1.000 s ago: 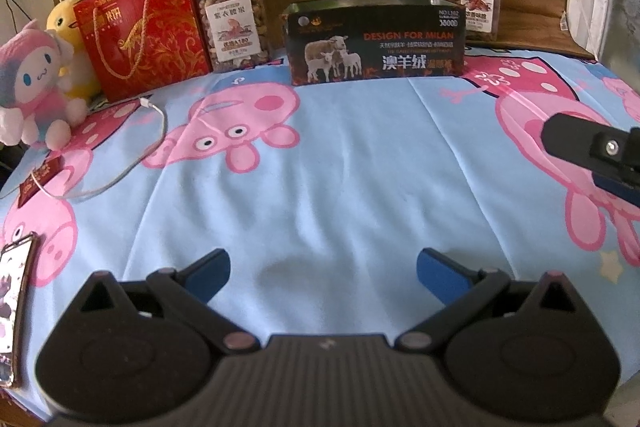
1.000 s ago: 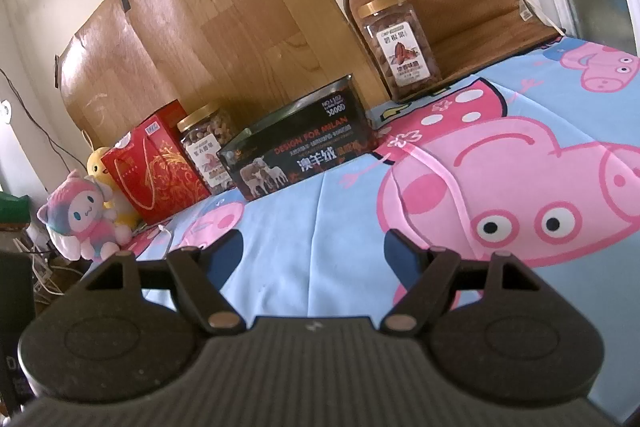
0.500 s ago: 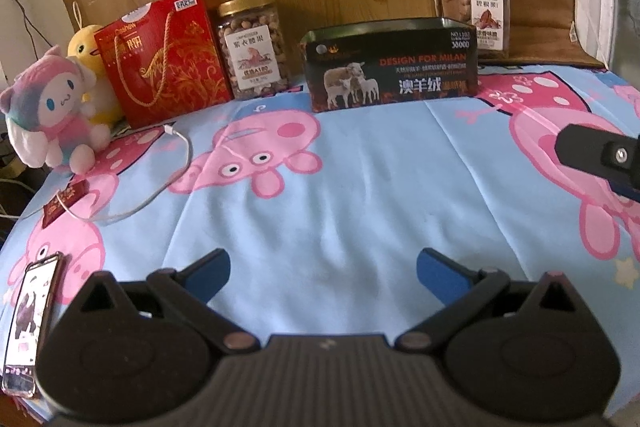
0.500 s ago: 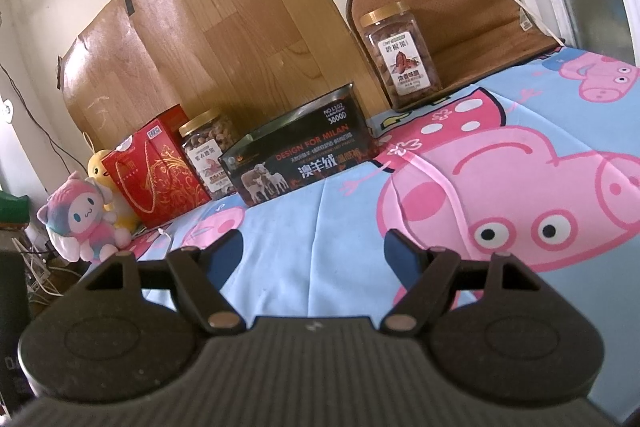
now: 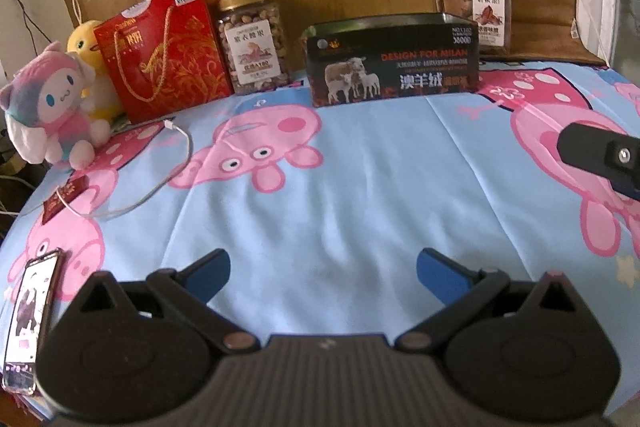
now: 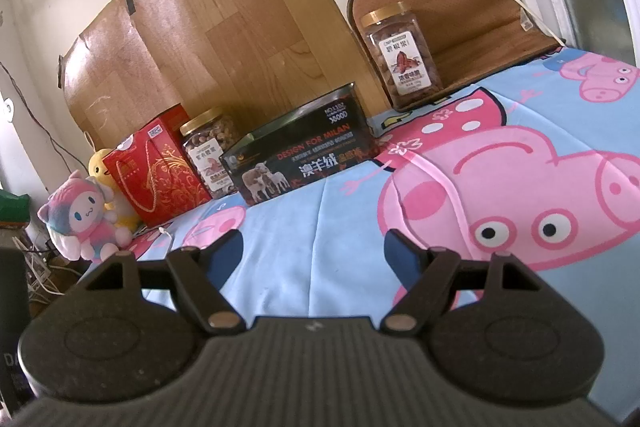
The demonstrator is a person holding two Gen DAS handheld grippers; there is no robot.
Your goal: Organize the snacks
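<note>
Two snack jars (image 5: pixel 253 41) stand upright flanking the broadside black box (image 5: pixel 394 63).

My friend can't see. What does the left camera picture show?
The open left gripper hovers over a blue pig-print sheet. Along the back stand a red gift bag, two nut jars and a dark box.

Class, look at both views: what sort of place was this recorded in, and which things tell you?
Probably a bedroom at home: a cartoon-pig bedsheet covers a soft surface, a plush toy sits by the wall, and a phone lies at the edge.
</note>
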